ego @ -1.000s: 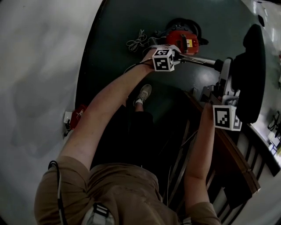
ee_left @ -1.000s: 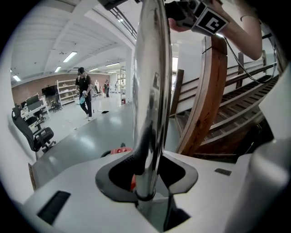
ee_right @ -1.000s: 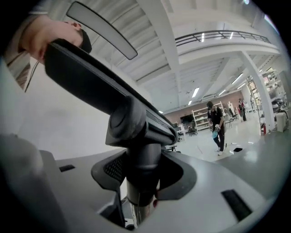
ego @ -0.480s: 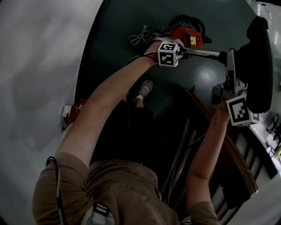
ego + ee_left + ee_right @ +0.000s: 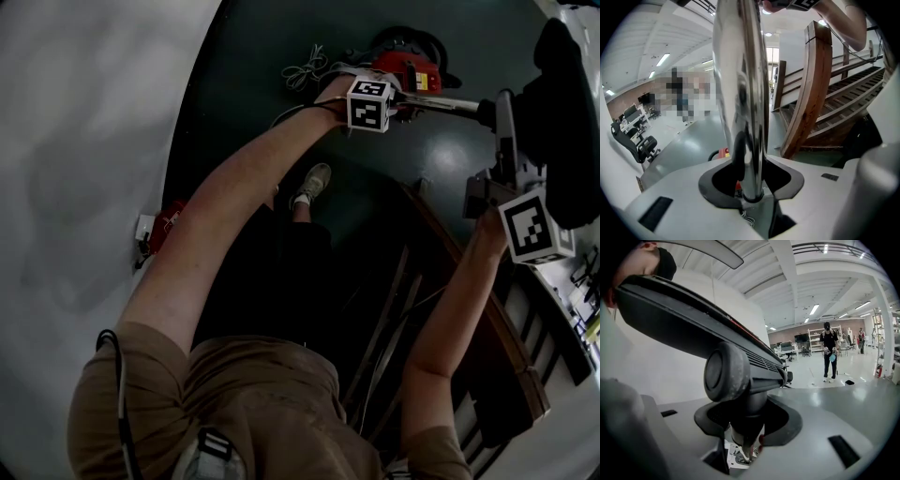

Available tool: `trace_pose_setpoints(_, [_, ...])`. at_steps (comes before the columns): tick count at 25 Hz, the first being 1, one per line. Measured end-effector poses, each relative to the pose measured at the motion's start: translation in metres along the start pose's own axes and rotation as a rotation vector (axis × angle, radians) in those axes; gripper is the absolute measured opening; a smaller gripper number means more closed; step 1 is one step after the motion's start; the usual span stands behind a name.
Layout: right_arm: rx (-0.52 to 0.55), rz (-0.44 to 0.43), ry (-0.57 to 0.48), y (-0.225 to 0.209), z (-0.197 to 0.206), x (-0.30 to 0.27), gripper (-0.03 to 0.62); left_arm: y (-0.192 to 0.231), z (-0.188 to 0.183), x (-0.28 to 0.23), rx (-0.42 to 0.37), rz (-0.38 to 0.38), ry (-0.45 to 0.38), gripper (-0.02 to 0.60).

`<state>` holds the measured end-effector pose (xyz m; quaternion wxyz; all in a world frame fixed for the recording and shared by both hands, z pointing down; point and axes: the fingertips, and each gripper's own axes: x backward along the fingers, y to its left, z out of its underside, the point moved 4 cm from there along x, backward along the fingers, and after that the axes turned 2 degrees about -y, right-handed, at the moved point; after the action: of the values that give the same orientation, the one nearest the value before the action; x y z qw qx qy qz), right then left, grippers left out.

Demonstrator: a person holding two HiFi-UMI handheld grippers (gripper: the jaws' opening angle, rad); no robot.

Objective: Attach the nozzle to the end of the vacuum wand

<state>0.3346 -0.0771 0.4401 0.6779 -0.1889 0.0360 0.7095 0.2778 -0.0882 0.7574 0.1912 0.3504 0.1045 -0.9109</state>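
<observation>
Head view has the whole setup. The left gripper [image 5: 394, 101] sits at about 12 o'clock, and its fingers are clamped on the chrome vacuum wand [image 5: 441, 104]. The wand runs toward 2 o'clock to the big black nozzle [image 5: 562, 112], where the right gripper [image 5: 504, 127] has the nozzle by the neck. The wand's dark tip is right at that neck, but I can't tell if it's actually seated.

The left gripper view [image 5: 751, 187] only adds a close look at the tube [image 5: 740, 70] pinched tight between both fingers. It also shows a wooden staircase [image 5: 811, 93] at 3 o'clock and office chairs [image 5: 635, 140] at 9. In the right gripper view [image 5: 747, 427] the fingers are closed round the nozzle's stubby neck. The head of the nozzle [image 5: 693, 319] fans out toward 10 o'clock, and a person [image 5: 829, 352] stands far off by some shelves [image 5: 843, 336].

The floor [image 5: 262, 56] is dark green and glossy, next to a white wall [image 5: 84, 141]. The red vacuum body [image 5: 405, 70] and a white cord [image 5: 305, 67] lie on it at 12 o'clock.

There's a yellow label on the vacuum, too small to read.
</observation>
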Motion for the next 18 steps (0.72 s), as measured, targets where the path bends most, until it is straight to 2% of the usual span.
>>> trace_pose_setpoints(3, [-0.013, 0.013, -0.002, -0.015, -0.006, -0.013, 0.173, 0.014, -0.004, -0.006, 0.009, 0.019, 0.022, 0.150])
trace_pose_setpoints(4, [-0.006, 0.006, -0.002, -0.021, -0.011, -0.021, 0.173, 0.024, -0.012, -0.005, 0.032, 0.030, -0.013, 0.152])
trace_pose_setpoints(6, [0.003, -0.017, 0.003, -0.026, -0.017, -0.034, 0.173, 0.041, -0.050, 0.023, 0.095, 0.023, -0.205, 0.152])
trace_pose_setpoints(7, [-0.007, -0.027, 0.011, -0.028, -0.016, -0.036, 0.173, 0.044, -0.072, 0.044, 0.100, -0.003, -0.295, 0.153])
trace_pose_setpoints(8, [-0.017, -0.036, 0.023, -0.029, -0.014, -0.036, 0.173, 0.045, -0.089, 0.061, 0.081, -0.041, -0.336, 0.153])
trace_pose_setpoints(10, [-0.033, -0.045, 0.059, -0.033, -0.011, -0.038, 0.173, 0.042, -0.102, 0.071, 0.056, -0.098, -0.335, 0.156])
trace_pose_setpoints(13, [-0.019, -0.026, 0.095, -0.038, -0.007, -0.047, 0.173, 0.038, -0.104, 0.064, 0.120, -0.093, -0.341, 0.153])
trace_pose_setpoints(15, [0.015, 0.011, 0.032, -0.043, -0.008, -0.046, 0.172, 0.039, -0.111, 0.059, 0.137, -0.091, -0.334, 0.153])
trace_pose_setpoints(18, [0.043, 0.063, -0.137, -0.048, -0.010, -0.029, 0.170, 0.041, -0.112, 0.054, 0.167, -0.102, -0.355, 0.153])
